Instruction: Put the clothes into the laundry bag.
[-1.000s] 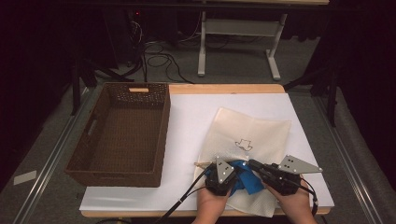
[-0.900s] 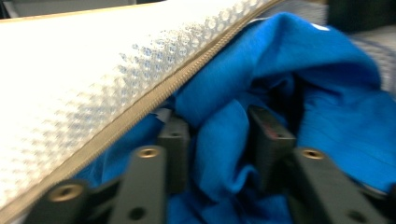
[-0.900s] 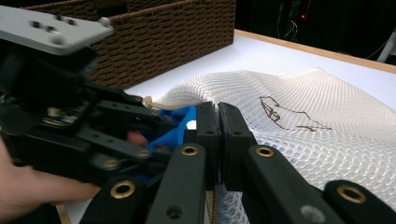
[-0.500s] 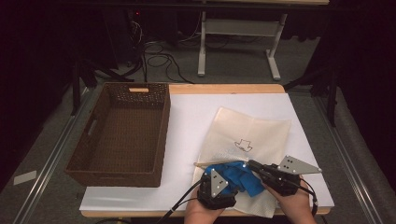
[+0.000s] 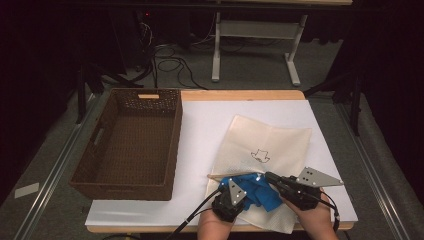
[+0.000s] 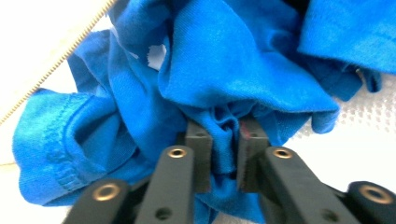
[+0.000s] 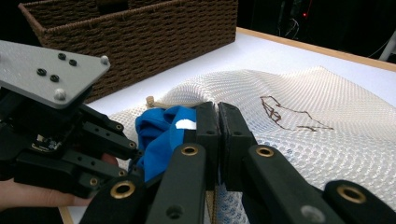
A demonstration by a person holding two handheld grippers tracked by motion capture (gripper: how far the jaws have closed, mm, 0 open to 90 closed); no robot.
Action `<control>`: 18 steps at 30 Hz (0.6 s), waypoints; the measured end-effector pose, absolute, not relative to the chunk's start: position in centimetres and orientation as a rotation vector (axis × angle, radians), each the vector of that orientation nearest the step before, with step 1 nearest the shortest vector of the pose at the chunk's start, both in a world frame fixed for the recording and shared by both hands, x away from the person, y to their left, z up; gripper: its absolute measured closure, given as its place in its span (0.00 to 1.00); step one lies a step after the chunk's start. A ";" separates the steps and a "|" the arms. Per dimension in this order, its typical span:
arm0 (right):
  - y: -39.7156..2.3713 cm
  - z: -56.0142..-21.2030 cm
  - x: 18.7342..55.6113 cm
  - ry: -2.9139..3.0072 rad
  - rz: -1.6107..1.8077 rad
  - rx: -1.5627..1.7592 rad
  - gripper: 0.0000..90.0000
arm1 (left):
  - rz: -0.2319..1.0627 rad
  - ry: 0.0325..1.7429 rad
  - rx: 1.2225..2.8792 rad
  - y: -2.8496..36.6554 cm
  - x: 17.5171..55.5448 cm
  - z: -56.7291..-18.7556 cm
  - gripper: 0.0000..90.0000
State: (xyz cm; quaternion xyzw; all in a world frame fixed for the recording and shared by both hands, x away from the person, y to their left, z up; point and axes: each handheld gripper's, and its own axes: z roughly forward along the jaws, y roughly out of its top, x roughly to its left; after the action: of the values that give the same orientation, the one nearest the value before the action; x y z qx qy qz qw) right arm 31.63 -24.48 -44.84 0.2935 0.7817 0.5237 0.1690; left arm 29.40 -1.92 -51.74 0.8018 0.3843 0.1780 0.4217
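A crumpled blue cloth lies at the near-left mouth of a white mesh bag with a small black outline printed on it. My left gripper points into the cloth from the near side. In the left gripper view its jaws have just been closing and now pinch a fold of the blue cloth between the pads, so the left gripper is shut on it. My right gripper sits just right of the cloth at the bag's opening. Its jaws are together, right gripper shut on the mesh bag's edge, with blue cloth beside them.
A brown wicker basket with nothing in it stands on the left of the white table cover; in the right gripper view the basket is just beyond the bag. The table's wooden front edge is close to both hands. Dark floor and cables lie behind.
My left gripper drew back a little toward the person and more blue cloth lies outside the bag. Its jaws opened, then shut on the cloth. The right gripper kept still.
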 end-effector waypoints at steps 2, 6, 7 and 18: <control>-24.5 -44.8 31.6 2.222 1.489 0.833 0.99 | 0.461 0.941 1.981 -1.9 29.2 -51.5 0.91; -24.5 -44.8 31.6 2.220 1.491 0.840 0.99 | 0.473 0.906 1.918 -2.0 28.8 -51.0 0.91; -24.5 -44.8 31.6 2.220 1.490 0.839 0.99 | 0.475 0.900 1.903 -2.1 28.8 -50.9 0.91; -24.4 -44.7 31.7 2.211 1.502 0.826 0.99 | 0.485 0.872 1.823 -3.9 29.0 -50.1 0.91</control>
State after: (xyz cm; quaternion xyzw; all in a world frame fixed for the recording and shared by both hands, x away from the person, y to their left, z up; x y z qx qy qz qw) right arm 31.67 -24.37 -44.69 0.2908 0.7786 0.5291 0.1710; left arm 28.97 -3.90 -50.07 0.7561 0.3615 0.2012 0.5071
